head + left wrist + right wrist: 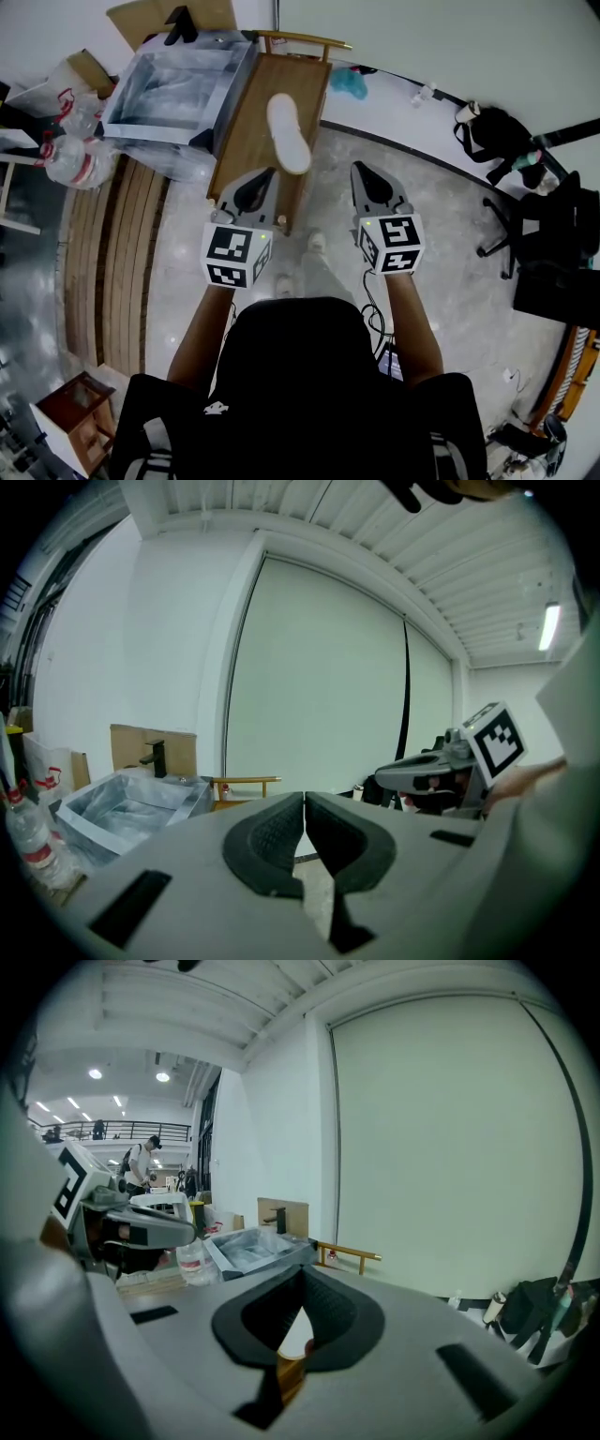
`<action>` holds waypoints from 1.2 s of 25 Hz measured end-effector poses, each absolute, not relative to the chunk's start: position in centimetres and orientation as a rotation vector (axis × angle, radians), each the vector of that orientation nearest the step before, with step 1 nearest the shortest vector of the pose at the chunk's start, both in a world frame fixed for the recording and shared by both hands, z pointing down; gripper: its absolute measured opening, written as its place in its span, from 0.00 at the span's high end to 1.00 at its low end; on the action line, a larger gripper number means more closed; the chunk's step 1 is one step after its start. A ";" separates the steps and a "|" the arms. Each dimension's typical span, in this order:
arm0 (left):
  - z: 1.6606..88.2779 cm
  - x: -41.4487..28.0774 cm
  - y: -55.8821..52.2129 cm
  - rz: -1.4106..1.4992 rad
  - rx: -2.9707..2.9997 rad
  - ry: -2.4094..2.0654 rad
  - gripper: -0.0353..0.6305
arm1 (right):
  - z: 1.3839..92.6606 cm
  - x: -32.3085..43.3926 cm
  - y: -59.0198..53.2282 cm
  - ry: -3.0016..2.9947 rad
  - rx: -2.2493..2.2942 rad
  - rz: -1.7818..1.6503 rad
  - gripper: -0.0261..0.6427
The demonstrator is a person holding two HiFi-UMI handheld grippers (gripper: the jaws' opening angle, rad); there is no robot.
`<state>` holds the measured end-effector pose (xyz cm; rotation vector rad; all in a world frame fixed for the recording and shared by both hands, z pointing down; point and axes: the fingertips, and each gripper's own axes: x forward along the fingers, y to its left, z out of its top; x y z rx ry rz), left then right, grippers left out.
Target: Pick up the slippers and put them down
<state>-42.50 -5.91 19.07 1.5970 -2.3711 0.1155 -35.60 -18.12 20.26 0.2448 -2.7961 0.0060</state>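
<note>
Our left gripper (255, 186) and right gripper (371, 180), both closed and empty, hover short of the white oval slipper (288, 131) on the narrow wooden table (248, 127) just ahead of the left one; we judge the reach underway, needing opened jaws next.

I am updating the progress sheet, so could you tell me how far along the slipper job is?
Nothing looks done yet: one slipper lies on the table, ungripped, and I see no second one. Nothing is in hand: the left gripper and the right gripper are both shut and empty, short of the slipper. Picking it up and putting it down is all still left.
</note>
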 end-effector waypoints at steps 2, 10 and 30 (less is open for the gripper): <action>19.6 -43.4 -7.1 0.116 1.575 -2.368 0.94 | 20.7 -36.7 -19.2 -2.786 0.219 0.004 0.98; 22.8 -46.3 -11.8 0.150 1.483 -2.362 0.94 | 23.1 -40.4 -23.7 -2.741 0.118 0.037 0.98; 34.0 -51.2 -18.3 0.168 1.279 -2.220 0.94 | 32.3 -46.8 -29.1 -2.590 -0.046 0.110 0.98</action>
